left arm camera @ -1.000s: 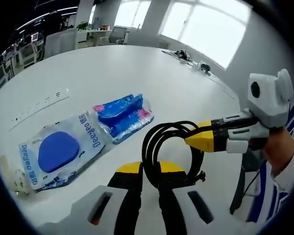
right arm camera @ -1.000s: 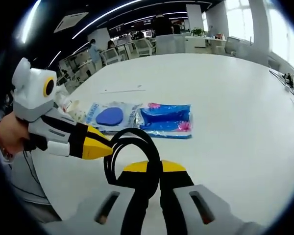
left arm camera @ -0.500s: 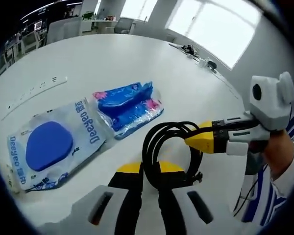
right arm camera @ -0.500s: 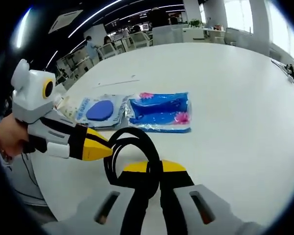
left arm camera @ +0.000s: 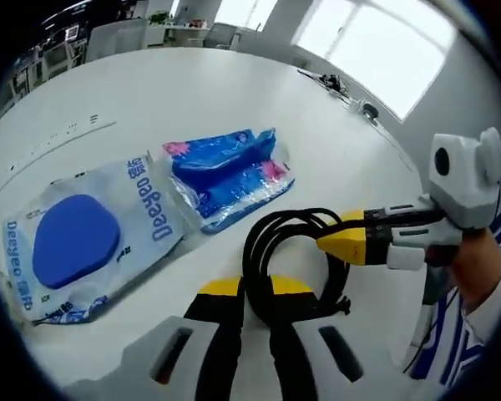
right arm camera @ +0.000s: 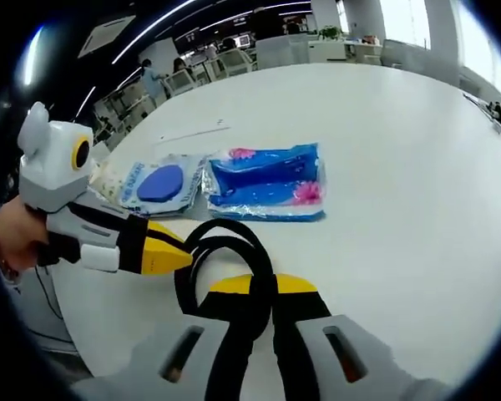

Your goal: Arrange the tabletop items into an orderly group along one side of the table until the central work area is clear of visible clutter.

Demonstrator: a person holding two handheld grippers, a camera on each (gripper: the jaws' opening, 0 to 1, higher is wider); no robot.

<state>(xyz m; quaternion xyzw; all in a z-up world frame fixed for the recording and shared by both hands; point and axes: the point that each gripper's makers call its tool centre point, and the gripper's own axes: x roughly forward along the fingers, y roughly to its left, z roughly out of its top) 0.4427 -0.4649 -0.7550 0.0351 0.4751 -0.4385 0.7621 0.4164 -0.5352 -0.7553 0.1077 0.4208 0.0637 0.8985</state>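
A black coiled cable (left arm camera: 267, 224) hangs just over the white table (left arm camera: 192, 92). My left gripper (left arm camera: 255, 288) is shut on the coil's near side. My right gripper (left arm camera: 344, 242) comes in from the right and is shut on the same coil. In the right gripper view, my right gripper (right arm camera: 263, 286) clamps the cable (right arm camera: 249, 242), and the left gripper (right arm camera: 165, 253) pinches it from the left. Beyond the coil lie a clear packet with a round blue pad (left arm camera: 75, 242) (right arm camera: 159, 184) and a blue wrapped packet (left arm camera: 230, 171) (right arm camera: 263, 180), side by side.
A flat white strip (left arm camera: 58, 146) lies on the table behind the packets. Small items (left arm camera: 351, 104) sit near the far table edge by the windows. A hand (left arm camera: 476, 267) holds the right gripper. Office chairs and desks (right arm camera: 234, 58) stand past the table.
Both cameras have moved nearer the two packets, which now look larger. Both grippers remain shut on the cable coil, in the same pose to each other.
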